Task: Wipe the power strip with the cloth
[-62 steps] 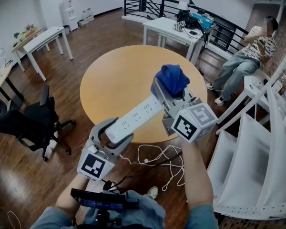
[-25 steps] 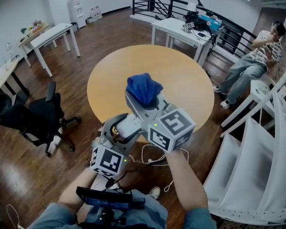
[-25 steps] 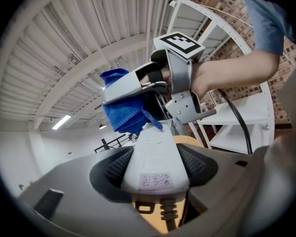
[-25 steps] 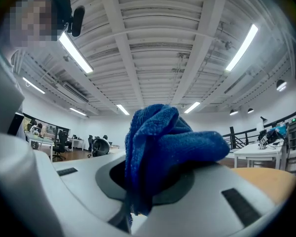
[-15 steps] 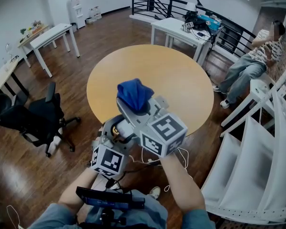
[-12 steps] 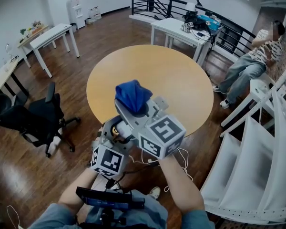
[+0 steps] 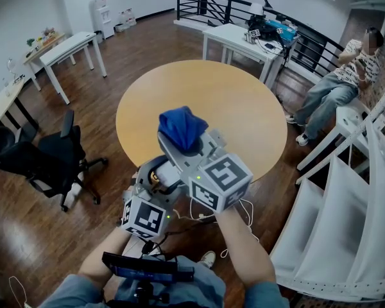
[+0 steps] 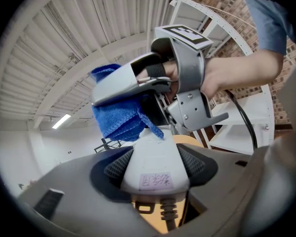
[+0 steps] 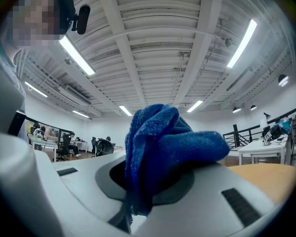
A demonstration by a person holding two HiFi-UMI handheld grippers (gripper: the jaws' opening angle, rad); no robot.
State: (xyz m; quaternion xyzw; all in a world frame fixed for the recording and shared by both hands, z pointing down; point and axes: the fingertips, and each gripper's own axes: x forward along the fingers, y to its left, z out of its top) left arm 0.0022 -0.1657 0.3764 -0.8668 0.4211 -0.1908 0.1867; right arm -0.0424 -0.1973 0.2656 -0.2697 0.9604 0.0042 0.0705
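My left gripper (image 7: pixel 155 179) is shut on the cord end of the white power strip (image 8: pixel 155 158), held up above the floor in front of the round wooden table (image 7: pixel 224 101). In the head view only a short piece of the power strip (image 7: pixel 169 172) shows; my right gripper (image 7: pixel 183 144) covers the rest. That right gripper is shut on a bunched blue cloth (image 7: pixel 181 126). In the left gripper view the blue cloth (image 8: pixel 119 121) rests against the strip just beyond my jaws. The cloth (image 9: pixel 163 147) fills the right gripper view between the jaws.
A tangle of white and black cable (image 7: pixel 240 210) lies on the wood floor below the grippers. A black office chair (image 7: pixel 48 159) stands at the left, white desks (image 7: pixel 244 40) at the back. A seated person (image 7: pixel 343 76) is at the right near white shelving (image 7: pixel 346 197).
The right gripper with the cloth has slid down the power strip from its far end to near the left gripper over the last seconds. In the last half second it barely moved.
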